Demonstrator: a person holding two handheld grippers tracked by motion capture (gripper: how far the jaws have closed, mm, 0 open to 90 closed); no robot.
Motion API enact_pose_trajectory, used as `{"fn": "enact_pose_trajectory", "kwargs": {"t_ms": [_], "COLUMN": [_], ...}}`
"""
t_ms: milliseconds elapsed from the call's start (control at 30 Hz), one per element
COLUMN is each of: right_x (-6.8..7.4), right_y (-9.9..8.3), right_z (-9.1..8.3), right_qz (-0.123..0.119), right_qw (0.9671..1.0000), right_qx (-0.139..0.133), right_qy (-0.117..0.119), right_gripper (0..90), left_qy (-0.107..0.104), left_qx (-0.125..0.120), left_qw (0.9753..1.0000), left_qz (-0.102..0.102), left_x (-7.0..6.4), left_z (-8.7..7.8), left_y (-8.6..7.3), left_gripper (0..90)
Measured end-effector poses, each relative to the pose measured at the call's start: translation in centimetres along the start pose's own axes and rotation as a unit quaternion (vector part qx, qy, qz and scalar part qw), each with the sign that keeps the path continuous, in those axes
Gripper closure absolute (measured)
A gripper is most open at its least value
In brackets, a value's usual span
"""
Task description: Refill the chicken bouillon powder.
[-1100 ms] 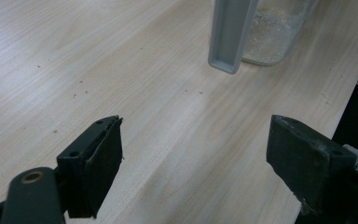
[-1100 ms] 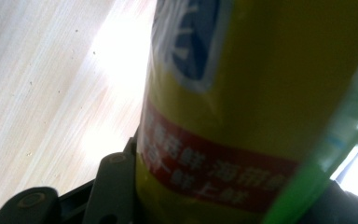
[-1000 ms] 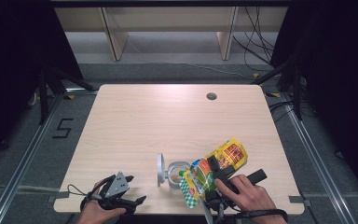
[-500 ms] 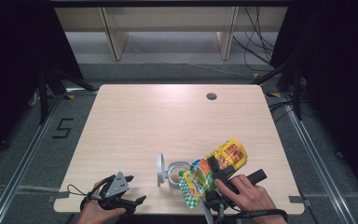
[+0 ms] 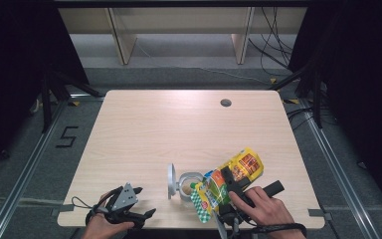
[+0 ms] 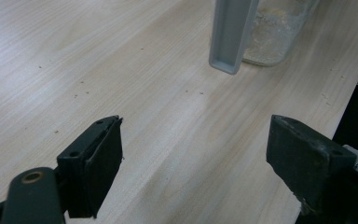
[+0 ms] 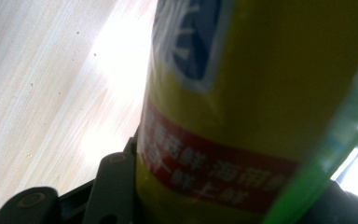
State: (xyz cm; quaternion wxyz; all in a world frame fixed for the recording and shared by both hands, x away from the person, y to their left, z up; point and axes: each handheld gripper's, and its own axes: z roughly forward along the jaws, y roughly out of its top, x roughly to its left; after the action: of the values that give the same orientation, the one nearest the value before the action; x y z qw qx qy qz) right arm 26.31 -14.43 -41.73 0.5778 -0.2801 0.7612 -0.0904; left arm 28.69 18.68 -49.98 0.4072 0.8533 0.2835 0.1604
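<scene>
- A snack bag (image 5: pixel 231 181) lies tilted near the front edge of the tabletop (image 5: pixel 179 129), toward its right corner.
- The bag is glossy yellow with a red band of white lettering, a blue and white patch and a green checked end.
- That checked end hangs over an open glass jar (image 5: pixel 188 183), whose grey lid (image 5: pixel 170 175) stands on edge beside it.
- The right gripper (image 5: pixel 229 191) is clamped on the bag.
- The left gripper (image 5: pixel 138 201), near the front left corner, has its jaws wide apart and holds nothing.
</scene>
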Motion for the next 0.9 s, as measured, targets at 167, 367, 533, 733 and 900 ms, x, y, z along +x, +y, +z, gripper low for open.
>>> {"fn": "enact_pose_trajectory", "kwargs": {"t_ms": [167,367,533,733,900], "right_x": [0.17,0.16,0.15,0.13,0.15], "right_y": [0.08,0.02,0.02,0.03,-0.1], "right_z": [-0.1,-0.18,-0.17,-0.17,-0.17], "right_qz": [0.016,0.014,0.013,0.012,0.013], "right_qw": [0.9999,0.9999,0.9999,0.9999,0.9999], "right_qx": [0.004,0.005,0.005,0.006,0.006], "right_qy": [0.003,0.001,0.002,0.001,0.003], "right_gripper": [56.5,56.5,56.4,56.4,56.5], "left_qy": [0.003,0.001,-0.002,-0.003,-0.003], "left_qx": [0.003,0.001,0.002,0.002,0.002], "left_qw": [1.0,1.0,1.0,1.0,1.0], "left_qz": [-0.002,-0.003,-0.003,-0.004,-0.004], "left_x": [0.02,0.04,0.09,0.08,0.1], "left_z": [0.04,0.03,0.02,0.03,0.0], "left_y": [-0.03,-0.04,-0.02,-0.03,-0.02], "left_gripper": [18.0,18.0,18.0,18.0,18.0]}}
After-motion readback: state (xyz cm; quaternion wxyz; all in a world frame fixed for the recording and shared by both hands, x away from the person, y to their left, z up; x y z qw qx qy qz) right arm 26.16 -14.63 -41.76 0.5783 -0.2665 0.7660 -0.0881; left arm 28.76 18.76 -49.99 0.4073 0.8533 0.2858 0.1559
